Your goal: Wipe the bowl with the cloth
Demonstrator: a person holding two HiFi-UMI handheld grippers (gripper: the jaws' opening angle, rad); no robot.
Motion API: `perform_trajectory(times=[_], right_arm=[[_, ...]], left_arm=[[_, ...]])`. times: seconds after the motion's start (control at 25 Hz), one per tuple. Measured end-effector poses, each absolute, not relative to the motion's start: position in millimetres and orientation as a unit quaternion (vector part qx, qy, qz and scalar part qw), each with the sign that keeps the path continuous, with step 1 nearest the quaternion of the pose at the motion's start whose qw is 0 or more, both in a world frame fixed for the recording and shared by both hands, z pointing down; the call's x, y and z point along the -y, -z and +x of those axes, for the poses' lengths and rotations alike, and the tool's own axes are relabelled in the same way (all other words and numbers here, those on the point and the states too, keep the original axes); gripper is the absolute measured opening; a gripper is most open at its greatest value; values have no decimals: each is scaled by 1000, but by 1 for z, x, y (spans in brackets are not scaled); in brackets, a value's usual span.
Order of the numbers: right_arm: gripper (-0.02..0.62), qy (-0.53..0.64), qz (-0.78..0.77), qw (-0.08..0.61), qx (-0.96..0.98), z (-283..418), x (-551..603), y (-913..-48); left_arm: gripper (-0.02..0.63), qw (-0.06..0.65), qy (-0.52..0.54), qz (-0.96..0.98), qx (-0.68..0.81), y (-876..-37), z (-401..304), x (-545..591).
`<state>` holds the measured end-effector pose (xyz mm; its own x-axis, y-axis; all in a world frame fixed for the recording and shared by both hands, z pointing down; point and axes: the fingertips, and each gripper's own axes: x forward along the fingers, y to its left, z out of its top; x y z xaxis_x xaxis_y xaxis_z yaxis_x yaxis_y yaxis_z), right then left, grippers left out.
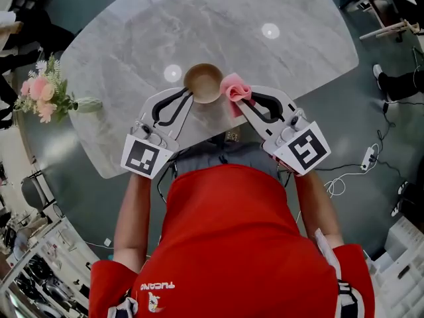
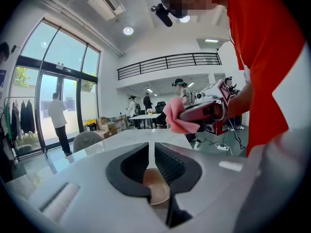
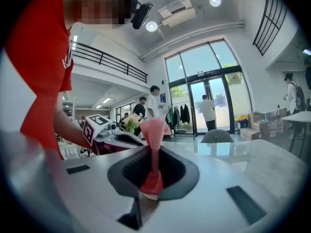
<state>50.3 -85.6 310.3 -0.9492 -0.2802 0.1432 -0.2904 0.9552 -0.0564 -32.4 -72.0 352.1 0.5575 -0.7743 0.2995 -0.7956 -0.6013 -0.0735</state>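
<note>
Far left: a bunch of pink flowers lying at the edge of the grey marble table.

Left gripper: reaches in from the near side, marker cube toward the person. Jaws pressed almost together, pinching the left rim of the bowl. In the left gripper view the tan rim shows between the black pads.

Bowl: small, brown, mouth up, above the near edge of the table, between the two grippers. Resting or lifted, cannot tell.

Cloth: pink, bunched, right against the bowl's right rim. Whether it touches the rim, cannot tell.

Right gripper: jaws clamped on the cloth. In the right gripper view a thin fold stands upright between the pads and fans out above them.

Person in a red shirt, both arms forward.

Far right, on the floor: a white power strip and its cable.
</note>
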Motion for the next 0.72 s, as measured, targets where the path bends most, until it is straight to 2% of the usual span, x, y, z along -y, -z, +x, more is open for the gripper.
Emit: perform_trajectory(times=[0.2, 0.56, 0.72], right_arm=[[21, -37, 158, 73, 984, 42, 84, -313], [21, -44, 192, 82, 977, 36, 84, -316], [21, -44, 203, 90, 974, 38, 83, -318]], left_arm=[[108, 52, -157, 897, 411, -367, -32, 72], [381, 16, -207, 924, 321, -407, -21, 75], [475, 20, -226, 928, 296, -425, -16, 78]])
